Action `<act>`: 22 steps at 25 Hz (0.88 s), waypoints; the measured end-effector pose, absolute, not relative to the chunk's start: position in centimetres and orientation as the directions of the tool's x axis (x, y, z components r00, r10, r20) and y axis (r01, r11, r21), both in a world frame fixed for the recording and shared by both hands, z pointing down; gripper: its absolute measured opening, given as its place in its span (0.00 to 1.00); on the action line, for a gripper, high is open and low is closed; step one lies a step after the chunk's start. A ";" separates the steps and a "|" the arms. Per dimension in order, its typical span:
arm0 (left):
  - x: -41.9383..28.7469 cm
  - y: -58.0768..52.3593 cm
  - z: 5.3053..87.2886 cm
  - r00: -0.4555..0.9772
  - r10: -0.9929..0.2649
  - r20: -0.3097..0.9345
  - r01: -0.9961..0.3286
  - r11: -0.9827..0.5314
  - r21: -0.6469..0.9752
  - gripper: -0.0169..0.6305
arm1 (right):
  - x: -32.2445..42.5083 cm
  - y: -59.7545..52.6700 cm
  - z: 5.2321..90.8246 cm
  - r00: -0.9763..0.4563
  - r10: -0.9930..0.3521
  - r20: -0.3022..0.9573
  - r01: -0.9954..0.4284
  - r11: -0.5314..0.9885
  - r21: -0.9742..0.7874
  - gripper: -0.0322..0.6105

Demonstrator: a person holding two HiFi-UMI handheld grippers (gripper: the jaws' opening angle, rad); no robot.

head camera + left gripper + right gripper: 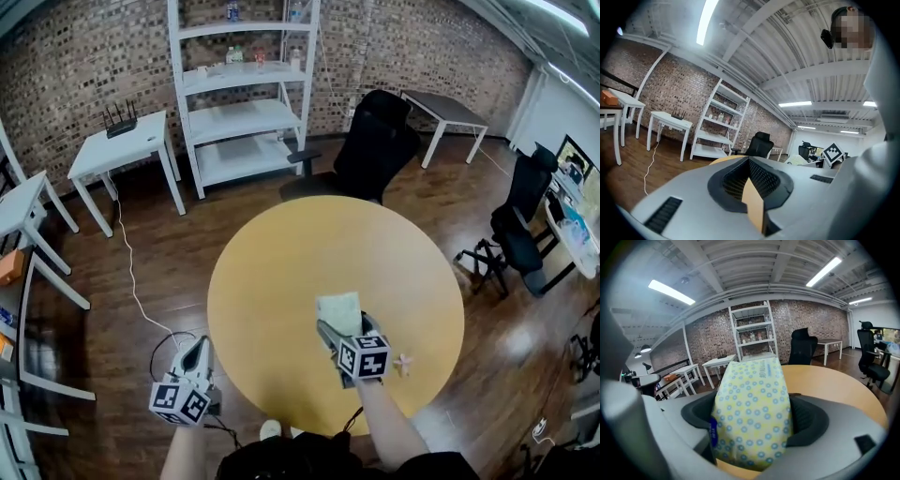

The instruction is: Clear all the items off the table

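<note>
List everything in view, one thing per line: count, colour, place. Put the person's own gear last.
table: 1, tan, round, mid-room
pack: 1, yellow with blue dots, between the right gripper's jaws, over the table
small item: 1, pink, on the table beside the right gripper; too small to identify
office chair: 1, black, behind the table
other chairs: black, at right; count unclear
shelf unit: 1, white, against the brick wall
white tables: at least 2, at left
router: 1, black, on a white table
grey table: 1, back right
cable: 1, white, on the floor at left
left gripper: 1, grey, shut, empty, off the table's left edge
right gripper: 1, grey, shut on the pack
</note>
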State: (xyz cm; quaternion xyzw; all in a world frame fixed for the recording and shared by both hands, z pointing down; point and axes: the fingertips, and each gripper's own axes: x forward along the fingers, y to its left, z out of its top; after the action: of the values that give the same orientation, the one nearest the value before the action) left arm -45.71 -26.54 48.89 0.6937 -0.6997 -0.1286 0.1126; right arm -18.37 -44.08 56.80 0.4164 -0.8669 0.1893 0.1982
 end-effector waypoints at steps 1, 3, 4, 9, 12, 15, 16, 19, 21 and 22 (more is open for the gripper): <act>-45.2 -26.5 49.8 -0.005 -1.000 0.007 -0.941 0.007 0.339 0.01 | -18.2 -43.6 58.1 -0.569 -0.630 0.528 -0.798 0.579 -0.169 0.77; -44.2 -26.0 51.5 0.016 -0.998 0.060 -0.937 0.006 0.350 0.01 | -17.9 -42.4 60.9 -0.554 -0.593 0.584 -0.802 0.570 -0.181 0.77; -43.8 -25.9 52.2 0.030 -0.996 0.081 -0.935 0.000 0.354 0.01 | -17.8 -41.9 62.3 -0.546 -0.574 0.610 -0.804 0.565 -0.188 0.77; -43.6 -25.0 55.9 0.056 -0.982 0.179 -0.927 0.015 0.376 0.01 | -18.4 -40.1 68.1 -0.499 -0.513 0.699 -0.816 0.549 -0.179 0.77; -44.0 -24.0 57.9 0.047 -0.972 0.232 -0.917 0.050 0.395 0.01 | -18.4 -39.7 70.8 -0.466 -0.496 0.733 -0.822 0.549 -0.150 0.77; -44.1 -23.7 58.6 0.042 -0.968 0.248 -0.910 0.065 0.409 0.01 | -18.6 -39.9 72.4 -0.448 -0.498 0.742 -0.830 0.540 -0.139 0.78; -44.1 -23.7 58.7 0.043 -0.968 0.248 -0.908 0.065 0.413 0.01 | -18.5 -40.0 72.5 -0.448 -0.503 0.740 -0.836 0.528 -0.147 0.78; -43.8 -23.8 58.8 0.059 -0.968 0.245 -0.904 0.052 0.424 0.01 | -18.3 -39.9 72.7 -0.457 -0.503 0.734 -0.840 0.515 -0.171 0.78; -43.5 -24.0 58.8 0.072 -0.967 0.243 -0.904 0.040 0.426 0.01 | -18.2 -39.9 72.8 -0.460 -0.501 0.734 -0.840 0.514 -0.175 0.78; -43.3 -24.1 58.7 0.077 -0.968 0.241 -0.904 0.034 0.427 0.01 | -18.2 -39.9 72.8 -0.456 -0.502 0.735 -0.842 0.512 -0.172 0.78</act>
State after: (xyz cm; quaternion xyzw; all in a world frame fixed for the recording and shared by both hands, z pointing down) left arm -43.34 -24.11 58.74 0.6919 -0.6761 -0.0653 0.2448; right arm -18.25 -39.93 72.84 0.4148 -0.8100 0.2682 0.3161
